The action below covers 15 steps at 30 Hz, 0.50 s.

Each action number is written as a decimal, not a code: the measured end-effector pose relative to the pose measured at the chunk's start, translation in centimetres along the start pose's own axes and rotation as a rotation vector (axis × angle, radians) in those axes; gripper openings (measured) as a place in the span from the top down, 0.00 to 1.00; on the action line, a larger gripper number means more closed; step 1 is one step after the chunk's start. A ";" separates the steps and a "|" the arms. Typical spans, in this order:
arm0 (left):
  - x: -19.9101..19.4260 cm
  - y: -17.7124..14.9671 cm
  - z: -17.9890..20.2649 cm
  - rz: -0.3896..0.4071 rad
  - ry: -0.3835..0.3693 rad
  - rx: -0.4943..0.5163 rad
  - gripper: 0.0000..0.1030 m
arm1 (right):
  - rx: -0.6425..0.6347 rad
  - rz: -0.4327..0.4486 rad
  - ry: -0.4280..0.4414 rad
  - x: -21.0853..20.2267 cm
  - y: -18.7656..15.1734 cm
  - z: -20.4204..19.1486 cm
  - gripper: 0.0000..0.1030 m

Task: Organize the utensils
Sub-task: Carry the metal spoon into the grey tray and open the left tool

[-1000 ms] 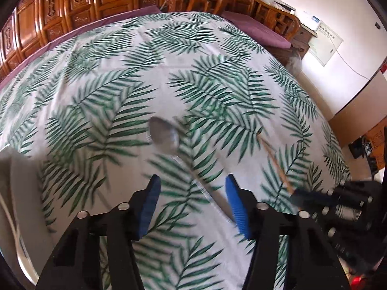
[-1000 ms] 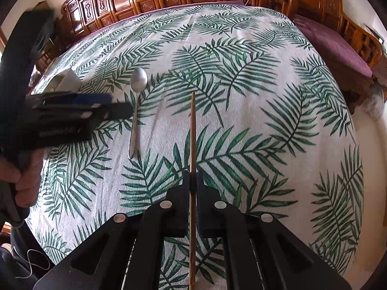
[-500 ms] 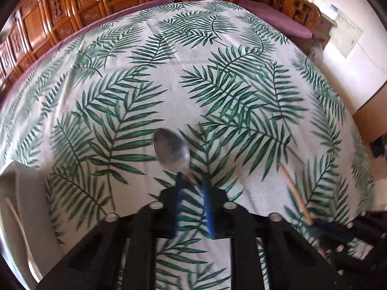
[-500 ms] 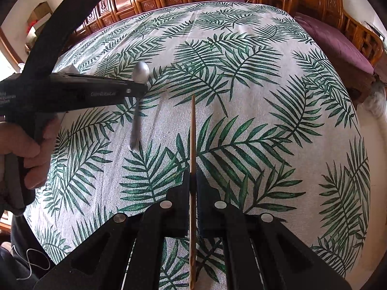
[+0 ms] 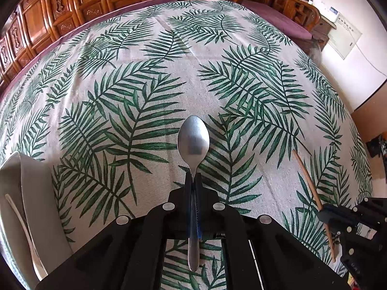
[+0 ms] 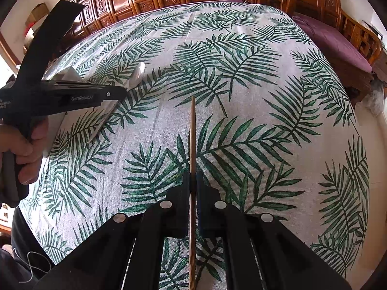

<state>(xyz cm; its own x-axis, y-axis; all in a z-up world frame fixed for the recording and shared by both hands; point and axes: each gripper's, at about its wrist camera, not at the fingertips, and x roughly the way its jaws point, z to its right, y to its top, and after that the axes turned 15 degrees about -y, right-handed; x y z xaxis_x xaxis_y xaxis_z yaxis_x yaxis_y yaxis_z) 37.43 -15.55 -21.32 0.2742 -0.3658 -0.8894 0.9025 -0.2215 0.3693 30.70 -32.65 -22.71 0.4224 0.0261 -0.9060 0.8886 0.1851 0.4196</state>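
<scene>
A metal spoon (image 5: 193,140) sticks out forward from my left gripper (image 5: 192,181), which is shut on its handle; the bowl hangs above the leaf-print tablecloth (image 5: 169,77). My right gripper (image 6: 192,181) is shut on a thin wooden chopstick (image 6: 192,130) that points straight ahead over the cloth. In the right wrist view the left gripper (image 6: 118,94) comes in from the left, held by a hand (image 6: 24,149), with the spoon (image 6: 137,75) tilted up in it. The left wrist view shows the chopstick (image 5: 307,176) and the right gripper (image 5: 324,213) at the lower right.
A white holder (image 5: 29,198) stands at the table's left edge near my left gripper. Carved wooden cabinets (image 5: 72,2) and chairs with a purple cushion (image 6: 338,43) run behind and right of the table. The floor drops off past the table's right edge.
My left gripper went from open around the spoon's handle to shut on it, and the spoon rose off the cloth. The right gripper kept still with the chopstick.
</scene>
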 end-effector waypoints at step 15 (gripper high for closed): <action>-8.4 -0.7 -0.5 0.155 -0.019 0.050 0.98 | -0.020 0.067 0.002 -3.0 2.7 -2.7 0.94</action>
<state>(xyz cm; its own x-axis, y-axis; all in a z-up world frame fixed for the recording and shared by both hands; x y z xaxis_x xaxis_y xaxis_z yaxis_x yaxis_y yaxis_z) 34.72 -11.88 -14.26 0.4019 -0.4156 -0.8159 0.8324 -0.2054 0.5147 31.36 -29.56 -19.04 0.4808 0.0408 -0.8759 0.8545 0.2022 0.4785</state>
